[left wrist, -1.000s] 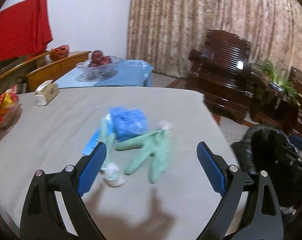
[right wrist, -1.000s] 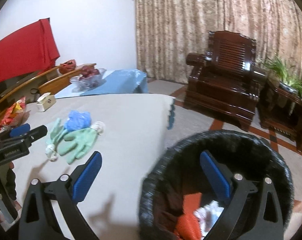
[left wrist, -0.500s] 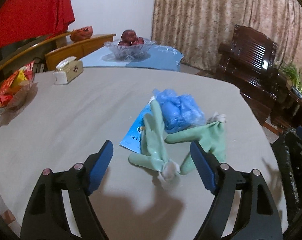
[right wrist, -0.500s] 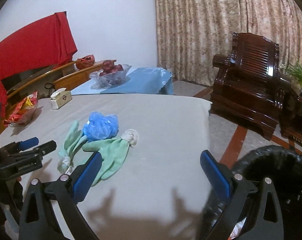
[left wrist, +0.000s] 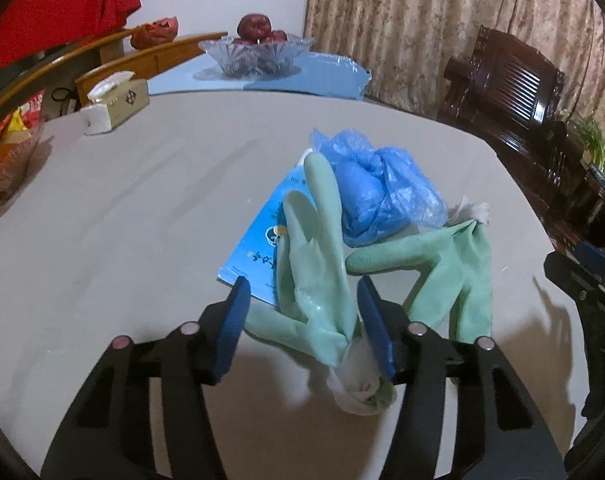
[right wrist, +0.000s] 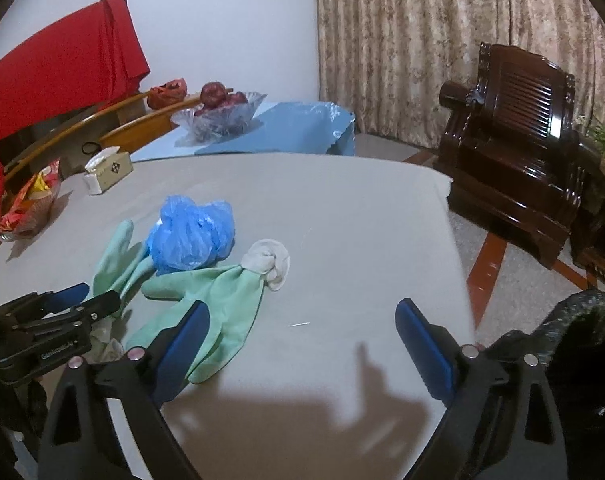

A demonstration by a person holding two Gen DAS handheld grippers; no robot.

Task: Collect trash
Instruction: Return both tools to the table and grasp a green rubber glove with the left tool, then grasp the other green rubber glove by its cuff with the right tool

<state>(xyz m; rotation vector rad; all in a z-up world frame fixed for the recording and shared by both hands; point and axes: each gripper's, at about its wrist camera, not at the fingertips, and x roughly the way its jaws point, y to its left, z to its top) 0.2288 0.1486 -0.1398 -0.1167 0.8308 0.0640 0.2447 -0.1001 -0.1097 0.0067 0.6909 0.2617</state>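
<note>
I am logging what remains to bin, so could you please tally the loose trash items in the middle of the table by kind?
Green rubber gloves: 2, near glove, far glove
Blue plastic bag, crumpled: 1
Blue printed packet, flat under the near glove: 1
Total: 4

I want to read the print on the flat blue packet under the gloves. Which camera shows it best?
The left wrist view: the blue packet lies close ahead, its printed face showing beside the nearer green glove, which covers its right part. In the right wrist view the gloves and the blue plastic bag hide it completely.
</note>
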